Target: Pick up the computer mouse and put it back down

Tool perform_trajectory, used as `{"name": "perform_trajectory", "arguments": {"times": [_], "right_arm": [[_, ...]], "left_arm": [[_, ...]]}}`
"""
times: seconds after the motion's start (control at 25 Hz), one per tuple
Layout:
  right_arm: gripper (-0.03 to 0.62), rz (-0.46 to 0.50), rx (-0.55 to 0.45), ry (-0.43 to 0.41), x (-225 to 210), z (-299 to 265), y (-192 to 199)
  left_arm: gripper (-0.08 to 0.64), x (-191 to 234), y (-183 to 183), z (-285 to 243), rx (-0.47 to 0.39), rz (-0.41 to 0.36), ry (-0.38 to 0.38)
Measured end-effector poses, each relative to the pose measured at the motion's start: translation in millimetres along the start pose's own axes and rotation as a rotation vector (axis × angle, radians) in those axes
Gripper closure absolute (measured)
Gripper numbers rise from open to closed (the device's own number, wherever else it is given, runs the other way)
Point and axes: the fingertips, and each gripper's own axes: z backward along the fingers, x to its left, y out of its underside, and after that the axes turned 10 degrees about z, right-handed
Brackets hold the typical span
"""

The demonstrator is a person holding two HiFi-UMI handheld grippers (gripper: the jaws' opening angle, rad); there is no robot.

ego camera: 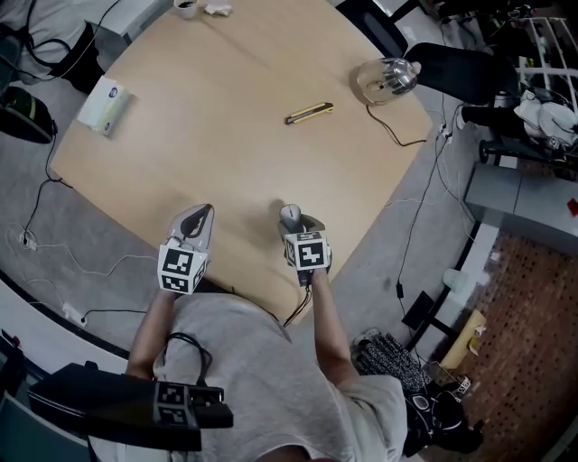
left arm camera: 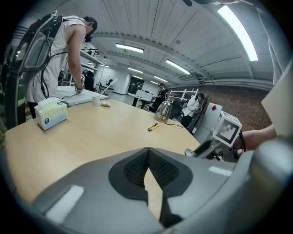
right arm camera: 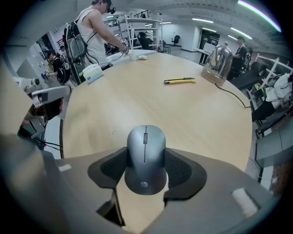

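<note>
Big round-edged wooden table (ego camera: 235,135) fills the head view, and that's our stage. At the far side, seen in the left gripper view, a person in a sleeveless top (left arm camera: 55,59) is bent over the table's edge.

Down at the 6 o'clock edge, both tools are in play. The left gripper (left arm camera: 147,157) sits at about 7 o'clock. Its jaws are pinched together at the tips with nothing in them, and only a sliver of tabletop shows through lower down. Just beside it, at 6 o'clock, the right gripper (ego camera: 301,226) points steeply down with its jaws spread wide. Both dark pads are pressed against the flanks of the mouse.

Out at 2 o'clock stands a shiny kettle (ego camera: 388,79), its cord trailing off the table edge. Over at 10 o'clock lies a tissue box (ego camera: 107,106), well apart from everything.

The grey computer mouse (right arm camera: 145,157) is clamped between the right jaws, its nose pointing away toward 12. I can't tell whether it's clear of the wood.

A yellow utility knife (ego camera: 310,113) lies at 1 o'clock, near the kettle. A small cup (ego camera: 186,7) sits at 12 o'clock on the far rim.
</note>
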Motion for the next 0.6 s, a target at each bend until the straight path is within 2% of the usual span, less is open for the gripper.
{"name": "perform_trajectory", "arguments": {"times": [0.28, 0.6], "right_arm": [[0.33, -0.098, -0.146, 0.019, -3.5, 39.1, -14.0], [0.33, -0.163, -0.35, 0.115, -16.0, 100.1, -28.8]], "left_arm": [[0.54, -22.2, -19.3, 4.8, -0.043, -0.052, 0.044], [0.54, -61.1, -45.7, 8.3, -0.091, -0.12, 0.12]]}}
